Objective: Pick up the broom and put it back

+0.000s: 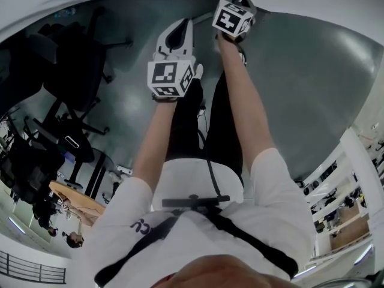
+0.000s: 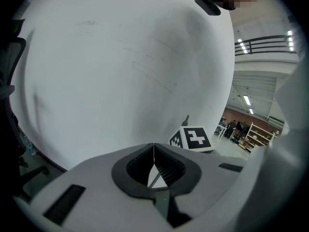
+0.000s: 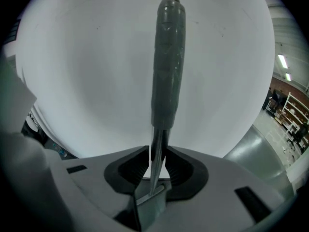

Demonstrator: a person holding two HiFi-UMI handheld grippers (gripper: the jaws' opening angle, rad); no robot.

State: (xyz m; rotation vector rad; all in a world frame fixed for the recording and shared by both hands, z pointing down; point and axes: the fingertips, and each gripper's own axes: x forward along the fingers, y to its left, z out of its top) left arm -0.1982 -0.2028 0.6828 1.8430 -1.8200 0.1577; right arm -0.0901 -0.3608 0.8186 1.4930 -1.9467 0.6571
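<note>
While right gripper (image 3: pixel 155 151) clamps the broom (image 3: pixel 168 66) by its handle, left gripper (image 2: pixel 153 151) is clenched on nothing, near it, both facing a white wall (image 3: pixel 87 71).

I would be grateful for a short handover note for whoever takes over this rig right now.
Left gripper: jaws together, nothing in them.
Right gripper: shut on the broom handle, on the thin shaft just below its grey grip, facing a white wall.
Done: the broom is gripped.
Left: put it back. Neither the broom's head nor its storage spot is in view.
</note>
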